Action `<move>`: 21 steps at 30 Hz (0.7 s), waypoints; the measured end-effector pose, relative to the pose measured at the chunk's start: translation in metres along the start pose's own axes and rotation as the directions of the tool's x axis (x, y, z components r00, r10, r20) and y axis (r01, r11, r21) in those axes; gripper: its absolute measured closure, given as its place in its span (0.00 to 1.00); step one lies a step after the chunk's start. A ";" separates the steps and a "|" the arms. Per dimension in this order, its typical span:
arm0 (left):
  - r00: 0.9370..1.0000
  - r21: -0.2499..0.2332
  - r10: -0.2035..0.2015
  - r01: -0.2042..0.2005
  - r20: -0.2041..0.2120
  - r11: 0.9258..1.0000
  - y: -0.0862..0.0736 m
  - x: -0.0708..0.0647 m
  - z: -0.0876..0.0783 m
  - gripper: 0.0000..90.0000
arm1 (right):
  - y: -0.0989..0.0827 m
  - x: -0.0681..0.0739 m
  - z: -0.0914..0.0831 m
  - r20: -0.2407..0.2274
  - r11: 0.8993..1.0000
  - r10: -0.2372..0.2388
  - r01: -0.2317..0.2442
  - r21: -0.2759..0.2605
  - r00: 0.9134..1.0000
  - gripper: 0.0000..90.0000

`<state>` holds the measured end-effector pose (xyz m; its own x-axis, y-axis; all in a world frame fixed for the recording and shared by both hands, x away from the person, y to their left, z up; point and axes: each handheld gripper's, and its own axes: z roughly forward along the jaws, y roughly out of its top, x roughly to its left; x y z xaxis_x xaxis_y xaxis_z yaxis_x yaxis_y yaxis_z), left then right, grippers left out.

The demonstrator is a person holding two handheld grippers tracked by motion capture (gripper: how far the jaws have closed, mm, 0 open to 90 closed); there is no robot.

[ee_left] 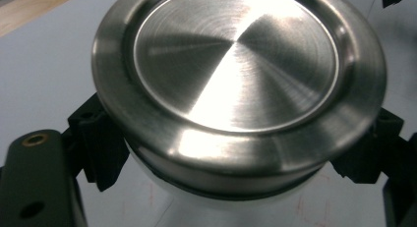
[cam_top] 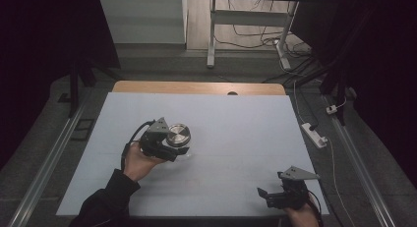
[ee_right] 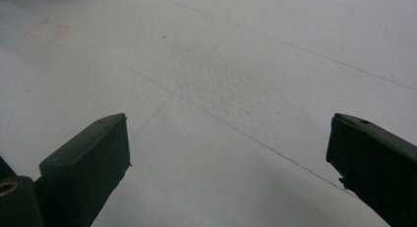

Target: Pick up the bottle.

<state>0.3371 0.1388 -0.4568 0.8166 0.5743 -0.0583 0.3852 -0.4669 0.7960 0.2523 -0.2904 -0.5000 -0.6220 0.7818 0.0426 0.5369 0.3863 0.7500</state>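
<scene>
High view: left gripper [cam_top: 178,147] clamps steel-lidded jar [cam_top: 178,134] left of centre on white table [cam_top: 236,138]; right gripper [cam_top: 265,195] near front right edge; left gripper view: jaws squeeze jar below lid [ee_left: 236,65]; right gripper view: jaws wide apart, nothing between.

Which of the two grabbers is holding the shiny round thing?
The left gripper: its black jaws clamp the jar with the shiny metal lid. The right gripper, near the table's corner, has open jaws with nothing between them.
</scene>
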 end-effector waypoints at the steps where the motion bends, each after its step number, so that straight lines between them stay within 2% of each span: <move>1: 1.000 0.000 0.005 -0.005 0.004 1.000 0.002 -0.001 0.001 0.18 | 0.000 0.000 0.000 0.000 1.000 0.000 0.000 0.000 1.000 0.03; 14: 0.996 0.009 0.062 -0.063 0.063 0.998 0.026 -0.019 0.023 0.18 | 0.000 0.000 0.000 0.000 1.000 -0.002 0.002 0.001 1.000 0.03; 21: 0.993 0.001 0.069 -0.069 0.098 0.998 0.030 -0.029 0.028 0.18 | 0.000 0.000 0.000 -0.001 1.000 -0.007 0.007 -0.002 1.000 0.03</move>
<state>0.3366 0.0892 -0.4483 0.8793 0.4721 -0.0621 0.3280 -0.5060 0.7977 0.2517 -0.2904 -0.4998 -0.6259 0.7790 0.0380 0.5318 0.3906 0.7514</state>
